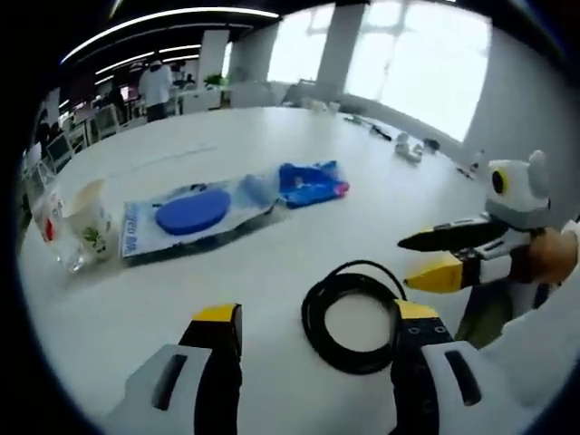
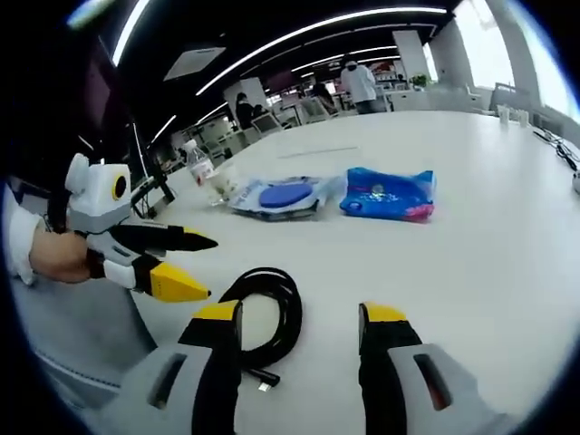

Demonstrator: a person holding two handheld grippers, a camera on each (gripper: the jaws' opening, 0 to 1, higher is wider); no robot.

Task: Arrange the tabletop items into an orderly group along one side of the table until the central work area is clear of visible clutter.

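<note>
Left gripper (image 1: 313, 331) at frame bottom, jaws apart. Right gripper (image 2: 299, 328) jaws apart too, hand (image 1: 551, 256) gripping it at right edge.

- Pretty clearly an open-plan office, going by the big white table (image 1: 272, 263) that looks like a shared meeting table
- Long strip lights (image 2: 308, 32) run across a dark ceiling, typical fit-out for a workspace
- Rows of desks and office chairs (image 2: 272, 122) sit in the background (small and blurry, so no finer detail)
- A couple of people (image 2: 359, 83) stand back there among the desks
- Large bright windows (image 1: 399, 54) line one wall, with thick white columns (image 1: 337, 41) between them
</note>
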